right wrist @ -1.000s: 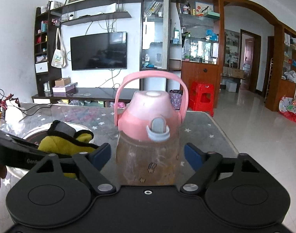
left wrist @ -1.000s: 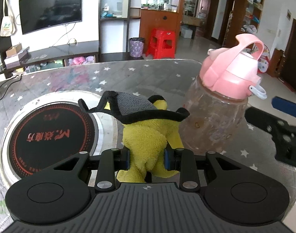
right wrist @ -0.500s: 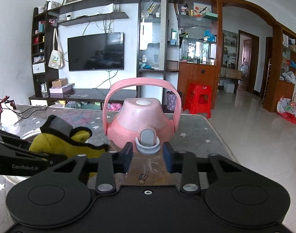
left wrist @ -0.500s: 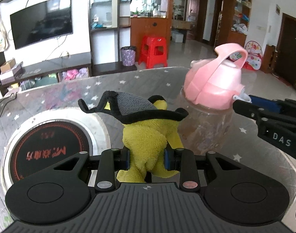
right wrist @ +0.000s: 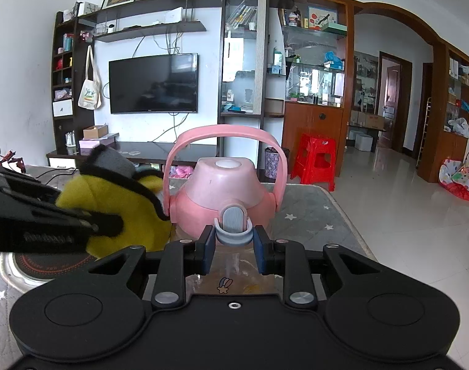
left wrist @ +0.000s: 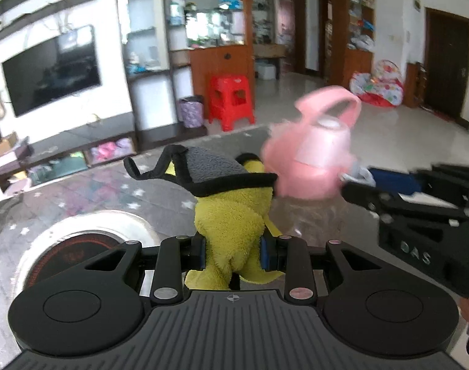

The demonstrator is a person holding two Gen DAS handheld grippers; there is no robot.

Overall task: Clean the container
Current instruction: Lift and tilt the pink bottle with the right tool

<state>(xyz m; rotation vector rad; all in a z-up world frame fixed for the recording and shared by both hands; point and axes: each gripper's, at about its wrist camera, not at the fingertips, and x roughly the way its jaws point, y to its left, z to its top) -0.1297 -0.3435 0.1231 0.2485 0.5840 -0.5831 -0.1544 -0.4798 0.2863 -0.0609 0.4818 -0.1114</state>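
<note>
While the left gripper (left wrist: 233,251) has its fingers (left wrist: 198,252) pressed in tight on the lower part of a yellow plush cloth (left wrist: 234,215), the cloth's grey, black-edged top stands up above them w/ a loose black loop sticking out to the left. Cloth's upper right edge sits right against the pink lid (left wrist: 311,163) of the bottle, though that side is blurred so contact can't be confirmed there. On the other side, the right gripper (right wrist: 233,248) has its blue-padded fingers (right wrist: 207,246) drawn in narrow around the bottle (right wrist: 231,265) just below the lid, either side of the grey spout cap (right wrist: 233,219); pads look to be gripping the clear body. Lid's pink carry handle (right wrist: 226,132) arches upright over the top. In the right wrist view the cloth presses against the lid's left side. Bottle is held above the desk (right wrist: 314,215), whose grey cover has white stars. A round induction hob (left wrist: 65,252) lies on the desk to the left, below the cloth. Beyond: TV (right wrist: 152,83), shelving, red stool (right wrist: 316,162).
</note>
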